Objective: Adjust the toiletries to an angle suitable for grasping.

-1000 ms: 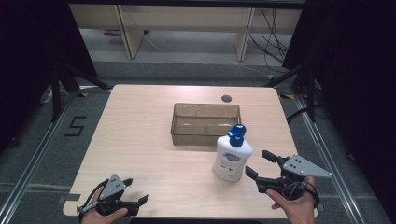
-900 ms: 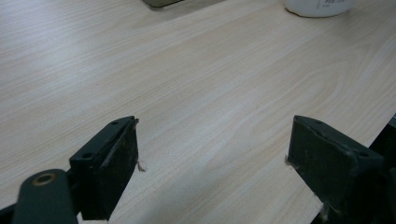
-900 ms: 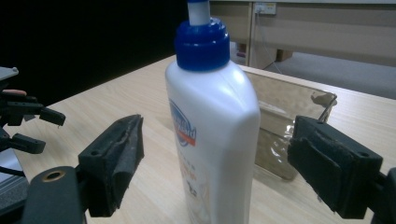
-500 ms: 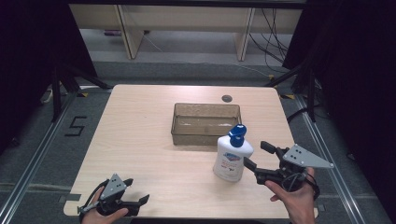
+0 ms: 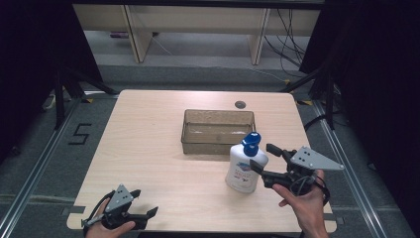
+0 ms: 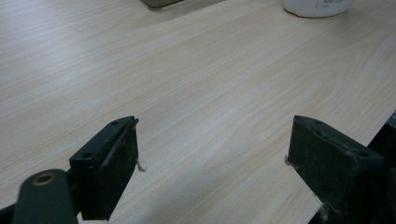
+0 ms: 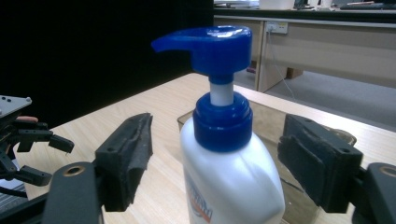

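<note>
A white pump bottle [image 5: 243,168] with a blue pump head [image 5: 251,140] stands upright on the pale wooden table [image 5: 148,144], just in front of a clear brownish bin [image 5: 218,113]. My right gripper [image 5: 261,155] comes in from the right, its jaws on either side of the bottle's shoulder. In the right gripper view the bottle [image 7: 229,182] stands between the pads [image 7: 133,154] with a gap on each side; the jaws have just been closing. My left gripper [image 5: 145,202] rests open near the table's front left edge, nothing between its jaws [image 6: 215,130].
A small round dark grommet [image 5: 240,104] sits in the tabletop behind the bin. The bottle's base [image 6: 317,5] and a bin corner [image 6: 161,3] lie far ahead of the left gripper. Dark floor, cables and wooden furniture legs surround the table.
My right gripper has risen and moved in toward the bottle, so its jaws now straddle the bottle's shoulder, and they stand narrower. The left gripper has stayed put.
</note>
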`<state>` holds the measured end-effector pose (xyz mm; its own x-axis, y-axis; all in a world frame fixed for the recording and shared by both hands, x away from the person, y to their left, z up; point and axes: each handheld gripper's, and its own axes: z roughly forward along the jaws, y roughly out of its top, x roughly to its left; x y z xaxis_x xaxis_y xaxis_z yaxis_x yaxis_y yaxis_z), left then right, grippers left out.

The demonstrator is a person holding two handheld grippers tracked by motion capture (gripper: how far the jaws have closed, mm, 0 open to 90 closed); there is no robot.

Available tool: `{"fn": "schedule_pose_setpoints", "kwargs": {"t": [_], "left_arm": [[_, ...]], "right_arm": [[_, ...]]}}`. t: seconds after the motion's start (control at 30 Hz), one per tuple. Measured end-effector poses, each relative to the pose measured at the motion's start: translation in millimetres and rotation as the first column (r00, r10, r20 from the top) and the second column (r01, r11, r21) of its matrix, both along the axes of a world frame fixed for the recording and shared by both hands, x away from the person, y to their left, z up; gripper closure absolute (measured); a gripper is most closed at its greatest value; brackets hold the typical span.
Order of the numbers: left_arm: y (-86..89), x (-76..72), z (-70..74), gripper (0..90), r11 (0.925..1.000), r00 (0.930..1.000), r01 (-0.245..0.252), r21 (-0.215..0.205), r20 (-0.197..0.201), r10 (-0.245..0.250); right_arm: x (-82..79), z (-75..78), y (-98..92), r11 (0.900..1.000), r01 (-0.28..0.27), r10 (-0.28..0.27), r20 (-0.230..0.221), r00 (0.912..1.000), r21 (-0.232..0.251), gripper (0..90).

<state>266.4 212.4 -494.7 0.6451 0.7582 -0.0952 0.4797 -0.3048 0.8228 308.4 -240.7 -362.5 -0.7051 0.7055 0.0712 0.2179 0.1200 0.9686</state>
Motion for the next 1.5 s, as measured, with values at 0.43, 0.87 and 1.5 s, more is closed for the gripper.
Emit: {"fn": "schedule_pose_setpoints", "kwargs": {"t": [0.43,0.87,1.5], "left_arm": [[0.6,0.1,-0.6,15.6,1.0,1.0,-0.001,0.004,-0.002,0.001],[1.5,0.0,0.9,15.7,1.0,1.0,-0.004,0.002,0.001,0.004],[1.3,1.5,0.3,15.7,0.9999,0.9999,0.004,0.016,-0.011,-0.003]], "right_arm": [[10.6,4.2,1.3,1.0,0.003,-0.003,0.026,0.9997,-0.01,31.4],[17.5,3.3,7.2,1.0,0.018,-0.018,0.025,0.9995,-0.022,33.9],[27.0,2.3,16.4,1.0,-0.003,0.005,0.045,0.999,-0.027,41.2]]}}
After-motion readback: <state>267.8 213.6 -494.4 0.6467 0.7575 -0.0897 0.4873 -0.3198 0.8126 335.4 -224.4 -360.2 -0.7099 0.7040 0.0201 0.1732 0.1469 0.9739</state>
